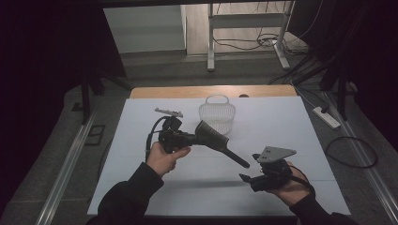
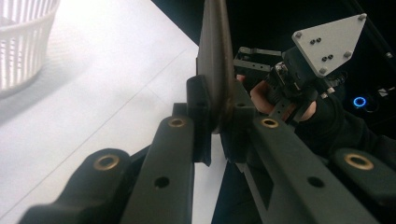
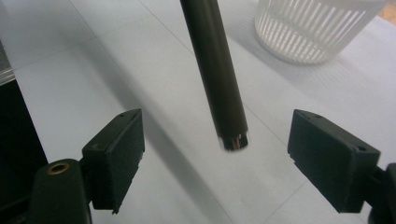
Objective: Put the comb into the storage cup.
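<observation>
White worktop point(image 1: 281, 126) at frame centre, dim room, cables on floor behind. Basket point(image 1: 217, 114) upper centre. Brush point(image 1: 217, 138) held mid-frame, head clamped in left tool point(image 1: 190, 138). Right tool point(image 1: 245, 178) unclenched, handle end between jaws (untouched). Handover judged underway; next, handle to be gripped.

We look along our right gripper point(image 3: 217, 154) and find its two black pads point(image 3: 114, 156) standing wide apart, one low at the left, the other low at the right. Between them, touching neither, hangs the dark round handle point(image 3: 215, 70) of a tool; it comes down from above and its shiny cut end sits slightly nearer the right pad. Beneath lies the white table point(image 3: 70, 79). Beyond the right pad, well apart, stands a white slatted basket point(image 3: 313, 28).
</observation>
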The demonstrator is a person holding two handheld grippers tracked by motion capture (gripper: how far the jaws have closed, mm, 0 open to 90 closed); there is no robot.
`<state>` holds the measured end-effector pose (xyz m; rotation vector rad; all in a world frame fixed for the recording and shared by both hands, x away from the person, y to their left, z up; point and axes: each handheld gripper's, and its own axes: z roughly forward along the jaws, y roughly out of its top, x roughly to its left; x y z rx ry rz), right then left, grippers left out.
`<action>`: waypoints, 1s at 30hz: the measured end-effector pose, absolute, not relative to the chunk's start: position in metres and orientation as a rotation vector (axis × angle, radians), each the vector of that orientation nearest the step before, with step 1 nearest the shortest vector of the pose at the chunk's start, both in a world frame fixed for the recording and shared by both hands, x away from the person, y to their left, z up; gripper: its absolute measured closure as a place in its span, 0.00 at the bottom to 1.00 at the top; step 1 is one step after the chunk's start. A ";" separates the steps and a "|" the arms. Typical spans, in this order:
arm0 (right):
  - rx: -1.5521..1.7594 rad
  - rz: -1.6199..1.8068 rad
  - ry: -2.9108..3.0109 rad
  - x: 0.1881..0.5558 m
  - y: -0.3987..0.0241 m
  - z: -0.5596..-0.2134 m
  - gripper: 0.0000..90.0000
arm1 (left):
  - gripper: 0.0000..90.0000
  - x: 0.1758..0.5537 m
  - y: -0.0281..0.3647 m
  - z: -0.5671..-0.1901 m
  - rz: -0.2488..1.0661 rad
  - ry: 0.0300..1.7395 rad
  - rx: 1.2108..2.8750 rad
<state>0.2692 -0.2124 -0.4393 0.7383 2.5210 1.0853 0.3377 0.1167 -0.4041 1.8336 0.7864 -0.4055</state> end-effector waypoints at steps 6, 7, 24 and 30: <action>0.763 1.102 2.515 0.269 -0.218 -0.437 0.17 | 0.93 0.341 0.120 -0.400 -0.389 0.794 1.836; 0.771 1.100 2.517 0.269 -0.219 -0.437 0.17 | 0.93 0.342 0.120 -0.399 -0.385 0.795 1.837; 0.853 1.058 2.504 0.265 -0.234 -0.439 0.04 | 0.93 0.354 0.128 -0.384 -0.321 0.815 1.844; 0.897 1.023 2.493 0.262 -0.242 -0.442 0.00 | 0.93 0.360 0.132 -0.378 -0.303 0.829 1.840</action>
